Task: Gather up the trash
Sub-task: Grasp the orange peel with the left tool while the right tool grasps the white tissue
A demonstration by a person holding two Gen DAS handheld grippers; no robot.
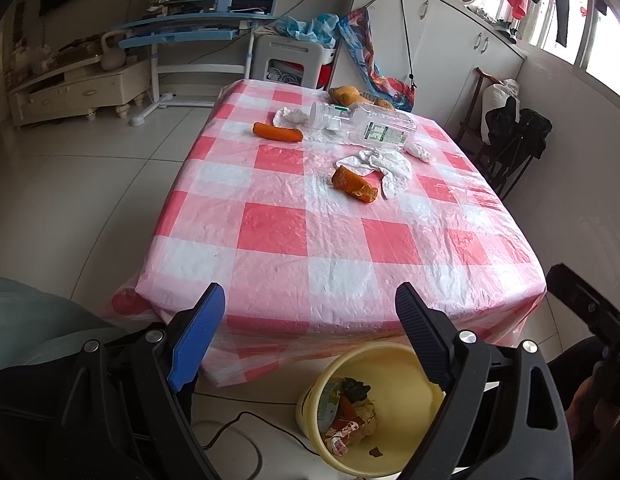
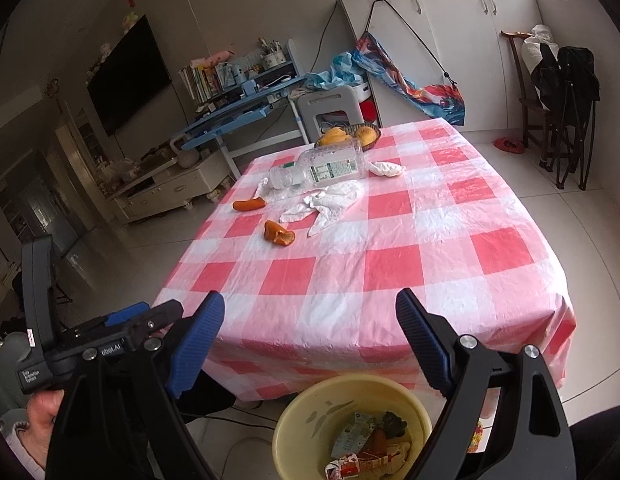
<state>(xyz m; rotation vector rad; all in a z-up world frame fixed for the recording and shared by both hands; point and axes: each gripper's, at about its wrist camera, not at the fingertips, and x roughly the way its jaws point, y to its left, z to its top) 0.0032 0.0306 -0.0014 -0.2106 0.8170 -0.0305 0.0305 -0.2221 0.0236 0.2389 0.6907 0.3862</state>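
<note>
On the red-and-white checked table [image 1: 294, 240] [image 2: 430, 240] lie an empty clear plastic bottle [image 1: 370, 124] [image 2: 322, 168] on its side, crumpled white tissues [image 1: 386, 166] [image 2: 330, 204], and two orange peel pieces [image 1: 277, 131] [image 1: 353, 184] [image 2: 279, 234] [image 2: 249, 204]. A yellow bucket [image 1: 390, 364] [image 2: 310, 412] with wrappers and scraps inside stands on the floor below the table's near edge. My left gripper [image 1: 310, 300] and right gripper [image 2: 310, 308] both hang open and empty above the bucket, short of the table.
A dark bowl of yellow-orange fruit [image 1: 350, 96] [image 2: 350, 136] sits at the table's far end. Beyond are a blue desk [image 2: 238, 116], a white stool [image 1: 294, 60], white cabinets [image 2: 450, 40] and a chair with dark bags [image 2: 558, 92]. A cable [image 1: 238, 428] trails on the floor by the bucket.
</note>
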